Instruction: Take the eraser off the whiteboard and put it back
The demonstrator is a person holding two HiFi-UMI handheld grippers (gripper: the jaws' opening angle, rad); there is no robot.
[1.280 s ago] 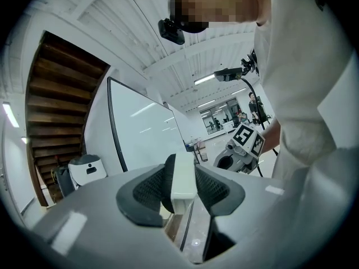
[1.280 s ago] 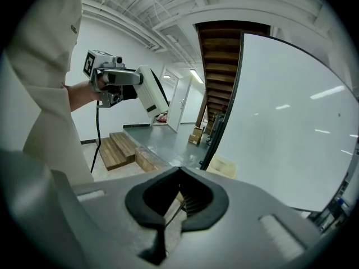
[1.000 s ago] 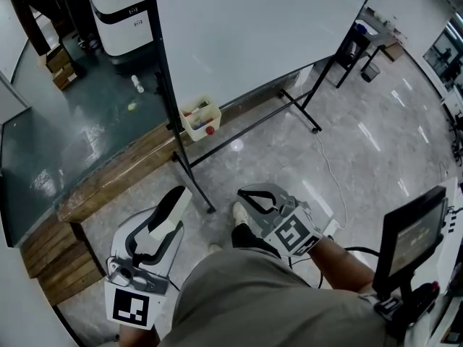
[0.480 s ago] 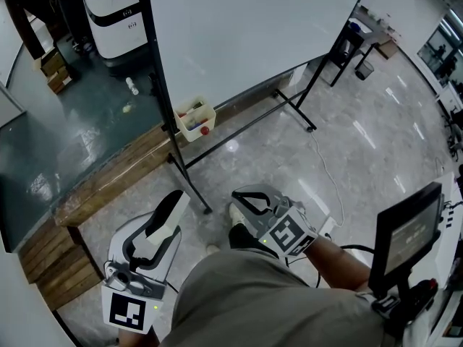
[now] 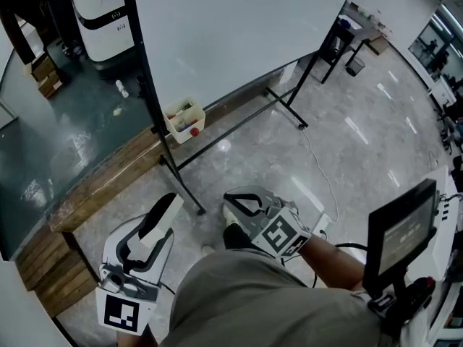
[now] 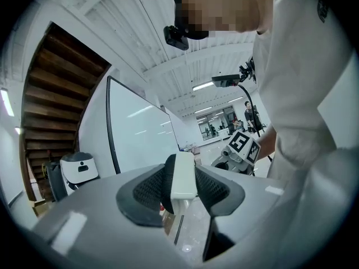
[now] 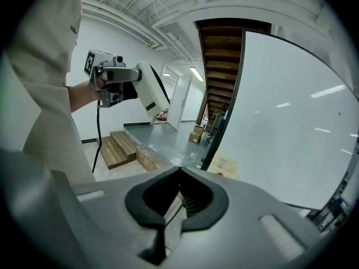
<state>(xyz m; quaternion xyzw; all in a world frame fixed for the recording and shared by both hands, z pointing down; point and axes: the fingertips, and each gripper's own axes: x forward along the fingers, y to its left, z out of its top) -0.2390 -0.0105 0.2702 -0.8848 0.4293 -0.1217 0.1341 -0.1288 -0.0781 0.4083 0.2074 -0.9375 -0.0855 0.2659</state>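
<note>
The eraser (image 5: 160,221), white with a black felt side, sits between the jaws of my left gripper (image 5: 163,215) at the lower left, near my body. In the left gripper view the eraser (image 6: 182,175) stands on edge with both dark pads pressed on it. The whiteboard (image 5: 224,27) stands ahead on a black frame, well apart from both grippers. My right gripper (image 5: 235,201) is held low in the middle, shut with nothing in it. From the right gripper view, the left gripper (image 7: 120,83) holds the eraser (image 7: 150,91) up at the left, and the whiteboard (image 7: 291,128) fills the right.
A small cream basket (image 5: 183,119) with markers hangs low on the whiteboard stand. A wooden platform (image 5: 108,176) runs along the left. A white machine (image 5: 101,16) stands behind the board. A monitor on a stand (image 5: 401,233) is at my right, and a cable (image 5: 318,165) lies on the floor.
Both grippers keep their places and their jaws have not moved. The head view has swung a little, so the whiteboard and basket sit further left in the picture.
</note>
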